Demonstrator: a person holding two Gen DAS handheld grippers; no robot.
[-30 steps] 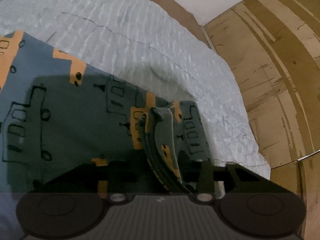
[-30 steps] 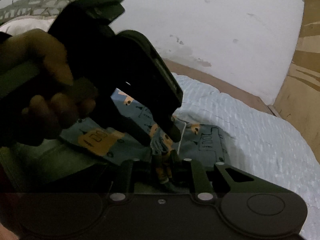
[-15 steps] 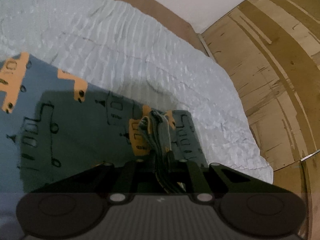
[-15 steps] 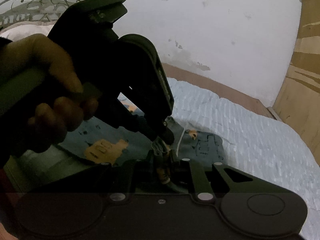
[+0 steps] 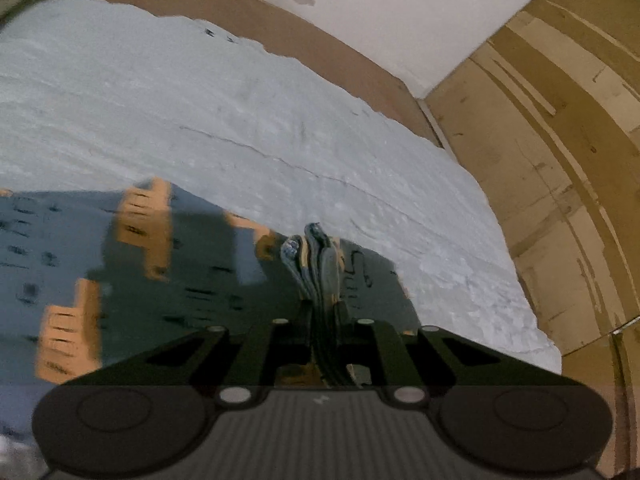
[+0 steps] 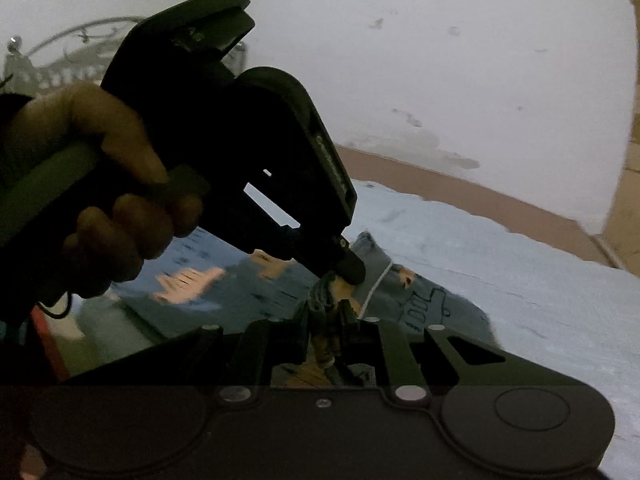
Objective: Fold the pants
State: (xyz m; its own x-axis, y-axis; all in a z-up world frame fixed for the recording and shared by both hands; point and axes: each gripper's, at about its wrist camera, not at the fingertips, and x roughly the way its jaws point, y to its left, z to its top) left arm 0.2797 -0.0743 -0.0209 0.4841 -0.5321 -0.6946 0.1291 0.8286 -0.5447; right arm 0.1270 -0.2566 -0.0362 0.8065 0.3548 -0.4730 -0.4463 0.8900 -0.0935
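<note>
A pale blue quilted bed (image 5: 280, 128) fills most of both views, with a white wall (image 6: 440, 60) behind it and wooden panelling (image 5: 560, 160) at one side. Spread on the bed lie the pants (image 5: 192, 280), blue-grey with orange and black printed vehicles, and one bunched end of them is lifted off the cover. Both tongs are closed on that same bunched end, very near each other. In the right wrist view the left tongs (image 6: 352, 270), held in the person's left hand (image 6: 112, 184), pinch a gathered wad of cloth from above, while the right tongs (image 6: 325, 314) are narrowed on folds just below. The left wrist view shows several stacked layers (image 5: 316, 264) squeezed between the dark fingers (image 5: 343, 312). The main risk, as a judgement, is that a thick, uneven wad like this lets an inner layer slide free when it is carried over, so the fold would land crooked. With the two grips so close, most of the width hangs unsupported and may sag or twist. Some of the cloth is motion-blurred, so a quick swing could also drag the flat part and wrinkle it.
</note>
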